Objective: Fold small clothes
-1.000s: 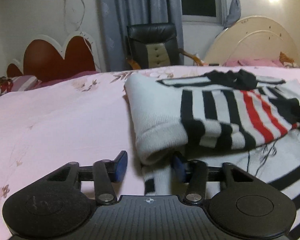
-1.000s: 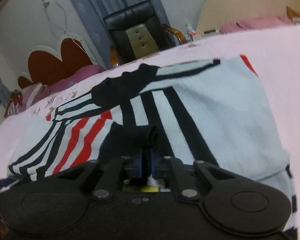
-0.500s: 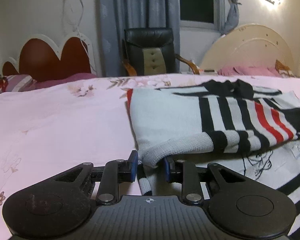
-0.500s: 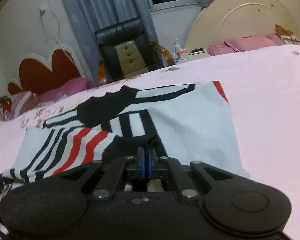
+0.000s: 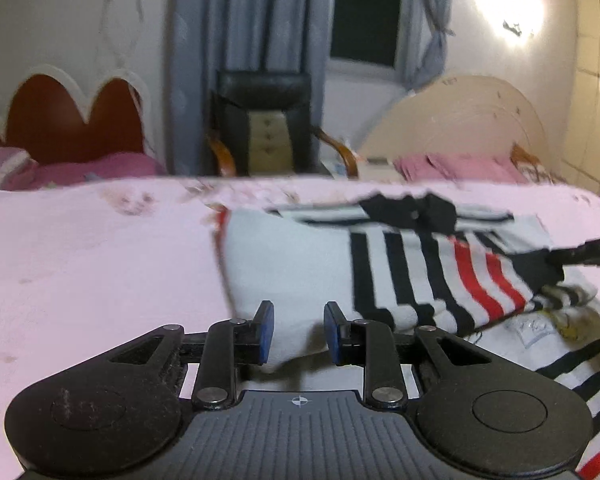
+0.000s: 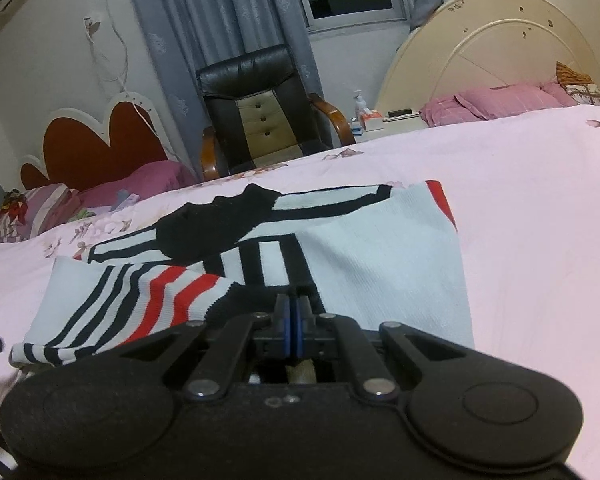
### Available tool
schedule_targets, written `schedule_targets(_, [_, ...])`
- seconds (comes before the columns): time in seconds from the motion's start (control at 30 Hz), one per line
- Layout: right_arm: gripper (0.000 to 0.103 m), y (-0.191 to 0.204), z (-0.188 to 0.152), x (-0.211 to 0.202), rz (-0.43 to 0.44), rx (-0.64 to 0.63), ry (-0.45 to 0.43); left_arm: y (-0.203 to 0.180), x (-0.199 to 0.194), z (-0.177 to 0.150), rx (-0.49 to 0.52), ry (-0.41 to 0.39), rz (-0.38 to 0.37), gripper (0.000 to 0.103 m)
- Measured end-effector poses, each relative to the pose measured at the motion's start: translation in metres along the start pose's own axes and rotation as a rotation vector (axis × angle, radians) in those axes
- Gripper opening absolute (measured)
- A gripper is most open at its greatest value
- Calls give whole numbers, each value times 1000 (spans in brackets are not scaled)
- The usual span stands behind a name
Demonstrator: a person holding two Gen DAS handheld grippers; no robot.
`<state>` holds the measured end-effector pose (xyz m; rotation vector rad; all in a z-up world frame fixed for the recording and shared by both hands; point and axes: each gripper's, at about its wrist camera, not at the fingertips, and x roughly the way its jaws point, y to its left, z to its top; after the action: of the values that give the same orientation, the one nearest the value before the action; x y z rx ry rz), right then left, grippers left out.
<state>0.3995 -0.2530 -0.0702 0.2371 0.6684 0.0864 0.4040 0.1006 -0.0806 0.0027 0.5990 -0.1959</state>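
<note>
A small white knit sweater (image 5: 292,264) with black and red stripes lies on the pink bedsheet (image 5: 80,272), its sleeves folded across the body. In the left wrist view my left gripper (image 5: 298,332) is open, its blue pads either side of the grey cuff of the folded sleeve. The right gripper's tip shows at the far right (image 5: 588,254) of that view. In the right wrist view my right gripper (image 6: 292,320) is shut on the black cuff of the other sleeve (image 6: 244,300), low over the sweater (image 6: 380,264).
A black armchair (image 6: 256,108) stands beyond the bed's far edge. A red heart-shaped headboard (image 6: 96,144) is at the back left and a cream headboard (image 6: 496,52) with pink pillows at the back right. Pink sheet (image 6: 540,220) spreads right of the sweater.
My left gripper's jaws narrowed around the grey cuff, then opened wider and let it rest. My right gripper stayed shut on the black cuff and drew back and lower over the sweater.
</note>
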Motion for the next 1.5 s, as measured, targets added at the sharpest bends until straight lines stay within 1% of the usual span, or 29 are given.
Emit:
schedule_targets(0.07, [2, -1, -4, 5, -24, -7, 17, -2, 26, -9, -8, 94, -6, 26])
schedule_targets(0.1, [2, -2, -7, 9, -50, -18, 34, -5, 28, -13, 16, 72, 0, 26])
schedule_targets(0.17, [1, -8, -13, 20, -118, -31, 89, -11, 27, -14, 57, 71, 13, 26])
schedule_targets(0.2, [1, -12, -14, 20, -104, -22, 83, -13, 25, -10, 67, 75, 16, 26])
schedule_targets(0.23, [1, -14, -12, 17, -98, -18, 83, -13, 21, -7, 65, 63, 15, 26])
schedule_targets(0.27, [3, -14, -9, 12, -105, -18, 65, -12, 17, -3, 57, 36, 4, 27])
schedule_targets(0.3, [3, -15, -6, 5, -96, -12, 29, -9, 17, 3, 47, 10, -9, 27])
schedule_targets(0.4, [9, -12, 7, 0, -15, 25, -21, -2, 35, 25, 36, 0, -4, 27])
schedule_targets(0.43, [14, -6, 13, 4, 10, 24, -20, -1, 42, 32, 34, -4, -3, 27])
schedule_targets(0.47, [16, 0, 17, 12, 37, 22, -7, 1, 52, 39, 33, 3, 2, 27])
schedule_targets(0.53, [16, 18, 23, 30, 100, 5, 29, 5, 73, 50, 18, 42, 27, 27])
schedule_targets(0.63, [16, 52, 23, 56, 136, -74, 56, 12, 95, 52, -35, 62, 23, 27])
schedule_targets(0.7, [15, 68, 19, 71, 158, -95, 73, 13, 105, 48, -50, 59, 24, 29])
schedule_targets(0.73, [15, 76, 18, 77, 161, -111, 78, 15, 109, 46, -52, 65, 26, 32])
schedule_targets(0.77, [15, 83, 16, 82, 155, -136, 81, 16, 112, 45, -54, 65, 31, 40])
schedule_targets(0.8, [12, 88, 13, 85, 133, -162, 91, 18, 113, 44, -60, 60, 27, 42])
schedule_targets(0.83, [10, 90, 11, 92, 91, -195, 113, 20, 114, 43, -68, 60, 17, 42])
schedule_targets(0.87, [9, 88, 9, 95, 70, -212, 106, 21, 114, 43, -71, 62, 10, 42])
schedule_targets(1.0, [9, 81, 11, 90, 35, -236, 113, 26, 113, 45, -68, 62, 10, 42])
schedule_targets(1.03, [9, 80, 13, 90, 34, -240, 119, 26, 111, 47, -75, 61, 19, 42])
schedule_targets(1.07, [11, 80, 14, 87, 30, -243, 126, 25, 108, 49, -74, 54, 27, 42])
schedule_targets(1.13, [20, 84, 16, 80, 34, -246, 104, 17, 102, 54, -53, 22, 16, 42])
schedule_targets(1.2, [20, 89, 18, 81, 62, -243, 94, 7, 103, 58, -38, 15, 0, 42])
schedule_targets(1.3, [20, 102, 18, 88, 109, -228, 99, -9, 111, 62, 6, 28, 23, 43])
schedule_targets(1.33, [20, 109, 16, 91, 121, -235, 96, -12, 114, 62, 11, 35, 34, 46])
schedule_targets(1.37, [20, 114, 16, 94, 125, -245, 94, -13, 118, 61, 12, 43, 44, 61])
schedule_targets(1.4, [20, 118, 14, 98, 123, -253, 96, -14, 122, 60, 11, 52, 59, 75])
schedule_targets(1.43, [21, 120, 14, 102, 117, -258, 101, -14, 126, 58, 14, 60, 70, 76])
schedule_targets(1.5, [22, 120, 13, 110, 112, -251, 98, -14, 131, 55, 21, 72, 70, 76])
